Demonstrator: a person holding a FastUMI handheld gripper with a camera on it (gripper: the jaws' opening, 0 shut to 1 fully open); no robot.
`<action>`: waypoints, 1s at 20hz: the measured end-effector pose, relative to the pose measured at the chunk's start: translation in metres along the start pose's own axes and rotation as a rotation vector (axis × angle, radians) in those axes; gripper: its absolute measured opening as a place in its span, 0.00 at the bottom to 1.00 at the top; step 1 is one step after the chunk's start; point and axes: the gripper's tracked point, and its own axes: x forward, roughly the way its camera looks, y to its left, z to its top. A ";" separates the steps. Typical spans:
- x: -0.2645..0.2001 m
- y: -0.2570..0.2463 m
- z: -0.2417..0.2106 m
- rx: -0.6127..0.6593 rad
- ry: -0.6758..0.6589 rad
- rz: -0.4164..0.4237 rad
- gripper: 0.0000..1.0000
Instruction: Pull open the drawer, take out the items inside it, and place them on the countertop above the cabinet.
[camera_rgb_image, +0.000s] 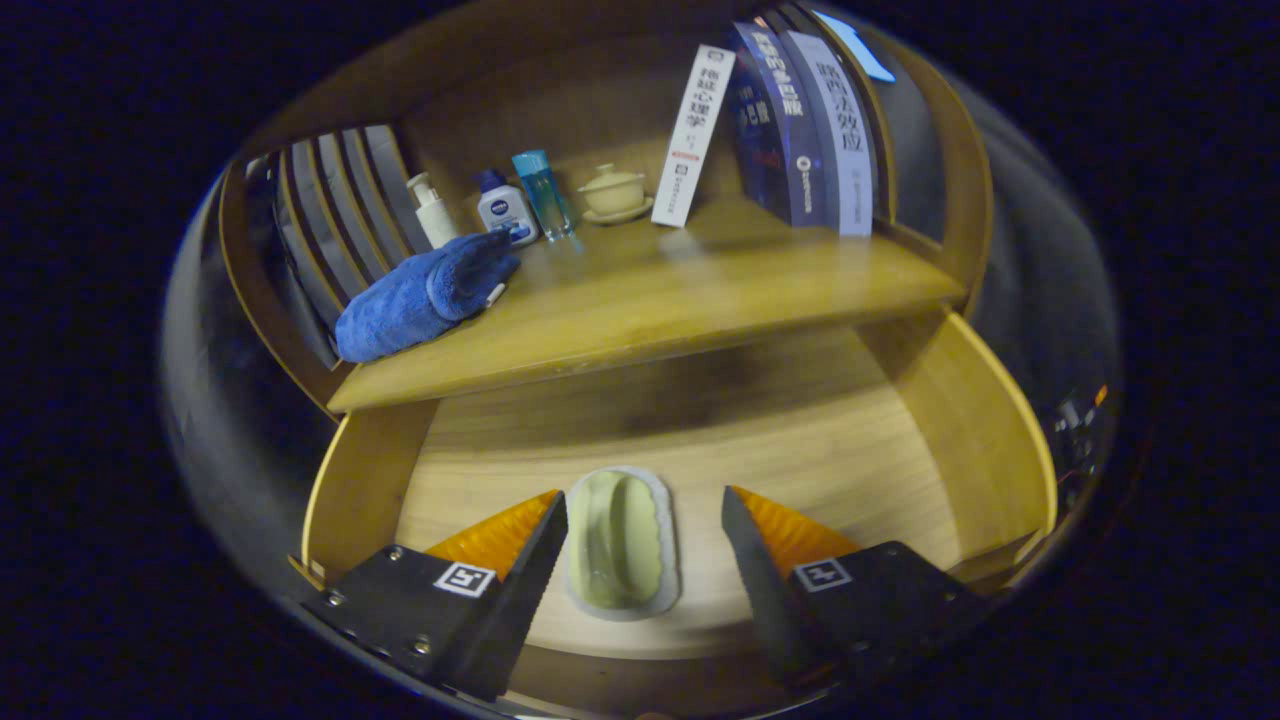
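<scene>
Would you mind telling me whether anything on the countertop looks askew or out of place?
The white book leans alone, apart from the upright books. Otherwise nothing stands out: the towel, bottles and cup sit tidy. The gripper is open around the soap dish in the drawer.

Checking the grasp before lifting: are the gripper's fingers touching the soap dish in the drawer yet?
Apart. The gripper view shows the gripper open around the soap dish, with drawer floor visible between the dish and the right finger; the left finger sits close.

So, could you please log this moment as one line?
drawer: open | gripper: open, straddling soap dish | rolled blue towel: on countertop
</scene>
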 end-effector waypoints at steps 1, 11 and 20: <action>0.006 0.002 -0.006 0.005 0.032 -0.006 0.91; 0.016 0.023 -0.022 -0.101 0.090 -0.026 0.53; 0.018 0.021 -0.027 -0.168 0.117 -0.052 0.16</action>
